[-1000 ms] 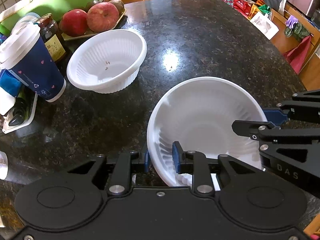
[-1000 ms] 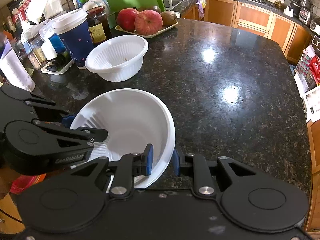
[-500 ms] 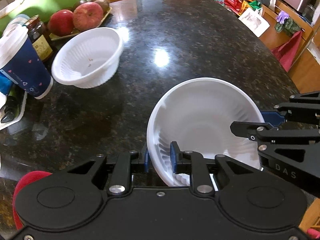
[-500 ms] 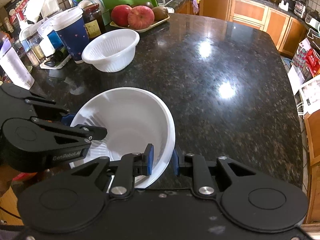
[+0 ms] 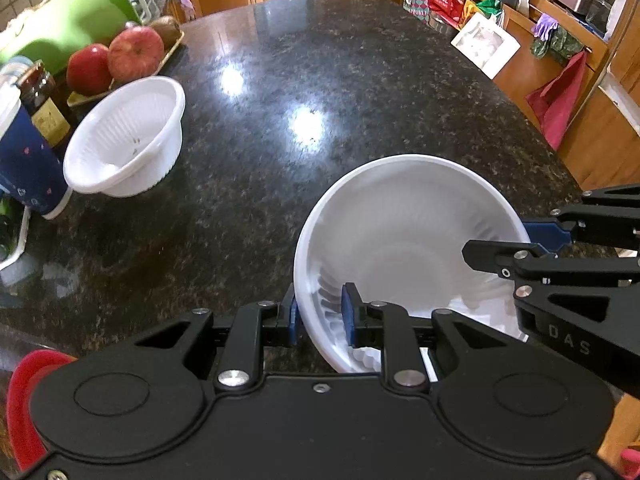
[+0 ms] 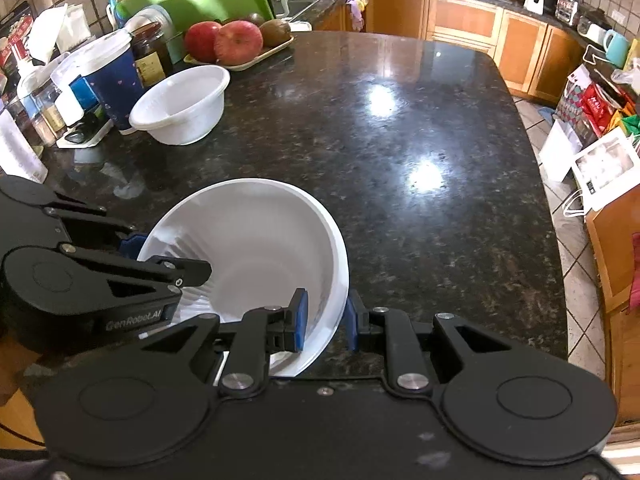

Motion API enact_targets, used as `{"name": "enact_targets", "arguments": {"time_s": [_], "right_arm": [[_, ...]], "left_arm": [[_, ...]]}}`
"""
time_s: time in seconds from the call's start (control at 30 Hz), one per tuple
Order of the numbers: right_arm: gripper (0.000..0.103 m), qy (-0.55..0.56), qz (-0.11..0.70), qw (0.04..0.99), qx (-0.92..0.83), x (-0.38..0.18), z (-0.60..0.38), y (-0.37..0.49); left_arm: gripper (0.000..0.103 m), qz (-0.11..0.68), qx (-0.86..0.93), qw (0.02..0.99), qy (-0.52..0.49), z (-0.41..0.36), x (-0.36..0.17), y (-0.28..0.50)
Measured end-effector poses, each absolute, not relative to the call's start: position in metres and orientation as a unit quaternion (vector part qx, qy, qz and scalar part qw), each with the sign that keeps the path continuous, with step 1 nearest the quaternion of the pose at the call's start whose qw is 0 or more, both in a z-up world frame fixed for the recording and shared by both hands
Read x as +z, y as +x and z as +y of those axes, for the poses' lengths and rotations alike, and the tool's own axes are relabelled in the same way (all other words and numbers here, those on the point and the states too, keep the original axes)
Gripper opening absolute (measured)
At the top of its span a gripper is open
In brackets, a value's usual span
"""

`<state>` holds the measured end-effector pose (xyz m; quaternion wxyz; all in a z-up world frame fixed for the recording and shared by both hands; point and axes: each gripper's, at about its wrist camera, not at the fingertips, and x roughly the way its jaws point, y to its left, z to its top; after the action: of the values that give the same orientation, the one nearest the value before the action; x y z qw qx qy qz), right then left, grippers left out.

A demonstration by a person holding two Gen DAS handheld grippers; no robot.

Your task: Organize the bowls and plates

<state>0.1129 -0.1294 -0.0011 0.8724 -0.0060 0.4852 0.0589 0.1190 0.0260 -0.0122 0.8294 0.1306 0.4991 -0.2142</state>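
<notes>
Over the near edge of the dark stone counter (image 6: 400, 128), both grippers have hold of the same big white bowl (image 5: 404, 232); the left gripper (image 5: 320, 314) is pinching the rim on its side, one blue pad inside the wall and one outside, and its jaws have just eased open a touch with the rim between them; the right gripper (image 6: 324, 318) is clamped on the opposite rim the same way, and that one looks steady. The bowl hangs tilted, clear of the counter as far as I can tell, though its underside is hidden so I wouldn't swear to it.

The other white bowl (image 6: 182, 106) sits well apart at the back left, right up against a blue paper cup (image 6: 114, 80) and near a tray of apples (image 6: 230, 42); my guess is the big one is headed over there to get stacked.

What worries me: that thin ribbed plastic flexes; if the two hands drift apart or twist differently, the rim could buckle and pop out of one pinch, most likely the left, and then the bowl swings off the right one. Also that corner is crowded; come in too low or too wide and the cup or the jar (image 6: 150, 54) behind it gets knocked.
</notes>
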Motion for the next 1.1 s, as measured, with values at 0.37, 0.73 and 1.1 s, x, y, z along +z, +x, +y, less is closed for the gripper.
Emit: {"name": "enact_targets", "arguments": {"time_s": [0.37, 0.73, 1.1], "right_arm": [[0.039, 0.001, 0.446, 0.893, 0.06, 0.005, -0.141, 0.105], [0.041, 0.01, 0.417, 0.907, 0.052, 0.021, -0.145, 0.099], [0.041, 0.008, 0.404, 0.914, 0.044, 0.032, -0.139, 0.099]], "left_arm": [[0.035, 0.485, -0.199, 0.844, 0.113, 0.032, -0.007, 0.116], [0.035, 0.476, -0.193, 0.853, 0.097, 0.045, 0.003, 0.113], [0.035, 0.467, -0.202, 0.858, 0.072, 0.063, 0.018, 0.118]]}}
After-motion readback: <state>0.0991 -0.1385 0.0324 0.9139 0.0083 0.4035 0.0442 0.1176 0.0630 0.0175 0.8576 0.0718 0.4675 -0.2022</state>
